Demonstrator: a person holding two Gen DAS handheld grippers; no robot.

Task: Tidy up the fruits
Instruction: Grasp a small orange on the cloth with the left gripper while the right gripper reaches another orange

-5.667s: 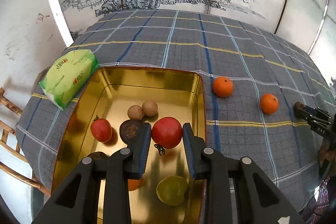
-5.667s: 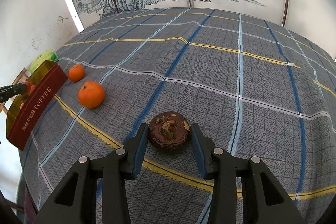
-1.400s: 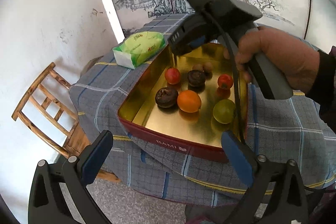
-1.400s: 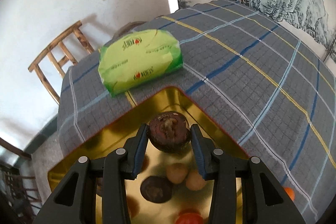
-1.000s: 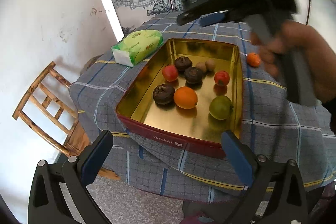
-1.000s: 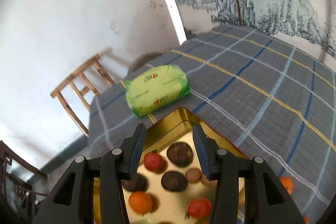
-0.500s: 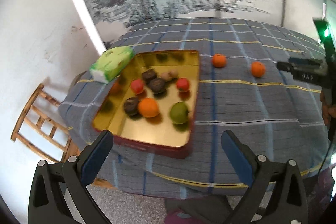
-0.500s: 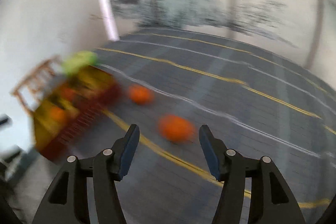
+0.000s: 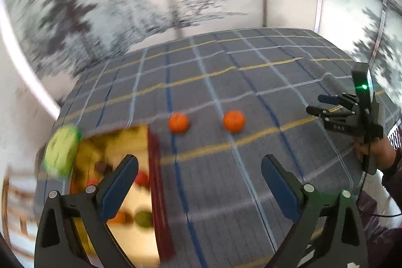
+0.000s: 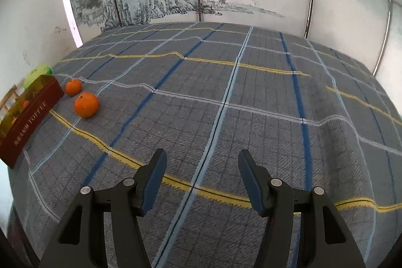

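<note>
1. Most of the fruit already sits in the gold-lined toffee tin (image 10: 30,112) at the left end of the plaid tablecloth (image 10: 226,104). In the blurred left wrist view its contents read as reddish, orange, green and dark shapes; I cannot tell them apart or count them.
2. Two fruits remain outside the tin: a nearer orange (image 10: 86,104) and a farther orange (image 10: 73,87), both resting on the cloth just beside the tin's red wall, close to each other but apart.
3. The right gripper (image 10: 202,176) hangs over bare cloth, well apart from both oranges. Its jaws stand partly apart with nothing between them.
4. The left gripper (image 9: 199,186) is spread wide, though its jaws have just been closing a little, and it holds nothing; the tin's near corner lies under its left finger.
5. A green tissue pack (image 10: 37,74) lies behind the tin and is not fruit.
6. By my judgement the job is nearly finished: the two oranges need carrying into the tin, probably the nearer one first.
</note>
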